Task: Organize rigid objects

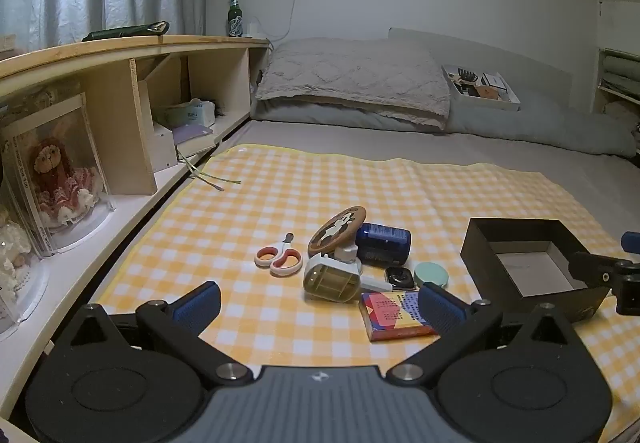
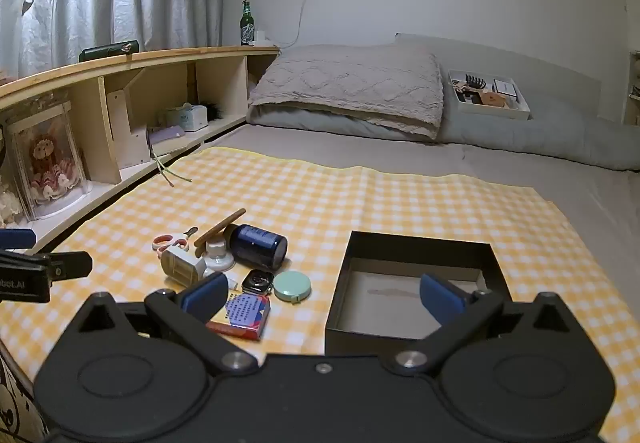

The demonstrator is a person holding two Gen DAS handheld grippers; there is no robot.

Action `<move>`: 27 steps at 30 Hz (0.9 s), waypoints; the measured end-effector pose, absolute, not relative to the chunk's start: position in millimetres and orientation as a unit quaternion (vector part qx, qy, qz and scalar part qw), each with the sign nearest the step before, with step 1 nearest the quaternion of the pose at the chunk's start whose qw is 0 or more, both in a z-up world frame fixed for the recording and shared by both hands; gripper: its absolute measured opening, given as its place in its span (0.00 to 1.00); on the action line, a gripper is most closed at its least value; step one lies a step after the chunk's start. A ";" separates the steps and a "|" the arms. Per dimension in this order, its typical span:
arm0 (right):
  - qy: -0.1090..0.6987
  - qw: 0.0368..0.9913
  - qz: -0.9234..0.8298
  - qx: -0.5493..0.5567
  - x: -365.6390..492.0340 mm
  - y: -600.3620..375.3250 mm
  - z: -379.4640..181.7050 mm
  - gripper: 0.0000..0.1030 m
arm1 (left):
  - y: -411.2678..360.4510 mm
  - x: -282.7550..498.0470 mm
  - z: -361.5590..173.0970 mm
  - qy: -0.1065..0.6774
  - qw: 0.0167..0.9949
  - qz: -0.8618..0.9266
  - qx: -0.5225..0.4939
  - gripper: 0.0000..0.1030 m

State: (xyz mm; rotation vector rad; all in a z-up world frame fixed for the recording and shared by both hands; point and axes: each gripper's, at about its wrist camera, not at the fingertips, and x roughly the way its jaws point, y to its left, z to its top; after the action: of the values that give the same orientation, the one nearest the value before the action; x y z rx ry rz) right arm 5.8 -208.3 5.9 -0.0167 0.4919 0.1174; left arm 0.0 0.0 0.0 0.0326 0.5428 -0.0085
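Checkered cloth on the bed carries our clutter left of the empty black box — both tongs gape, holding nothing; we judge the card box stiff and light, best pinched across its flat sides.

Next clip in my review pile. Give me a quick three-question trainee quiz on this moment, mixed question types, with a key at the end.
1. True or false: the black box already holds one of the small items.
2. Multiple choice: what lies nearest the mint round tin? A) the scissors B) the smartwatch C) the green bottle
3. Short answer: how do the left gripper and right gripper stand, and is either holding anything?

Key
1. False: only its bare floor shows.
2. B: the watch sits right beside the tin.
3. Both open, holding nothing, hovering over the checked cloth.
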 end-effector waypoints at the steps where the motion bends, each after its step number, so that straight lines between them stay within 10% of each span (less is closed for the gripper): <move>1: 0.244 0.968 0.058 -0.010 5.8 -208.5 6.0 1.00 | -0.2 -0.1 -0.1 0.267 0.964 -0.003 0.018 1.00; 27: 0.247 0.968 0.055 -0.001 7.8 -209.4 6.3 1.00 | 3.6 -0.6 -0.7 0.270 0.963 -0.001 0.012 1.00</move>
State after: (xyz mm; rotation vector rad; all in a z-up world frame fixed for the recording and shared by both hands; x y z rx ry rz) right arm 7.8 -209.4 6.3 -0.0028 0.4988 0.1119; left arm -0.6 3.6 -0.7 0.0244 0.5465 -0.0021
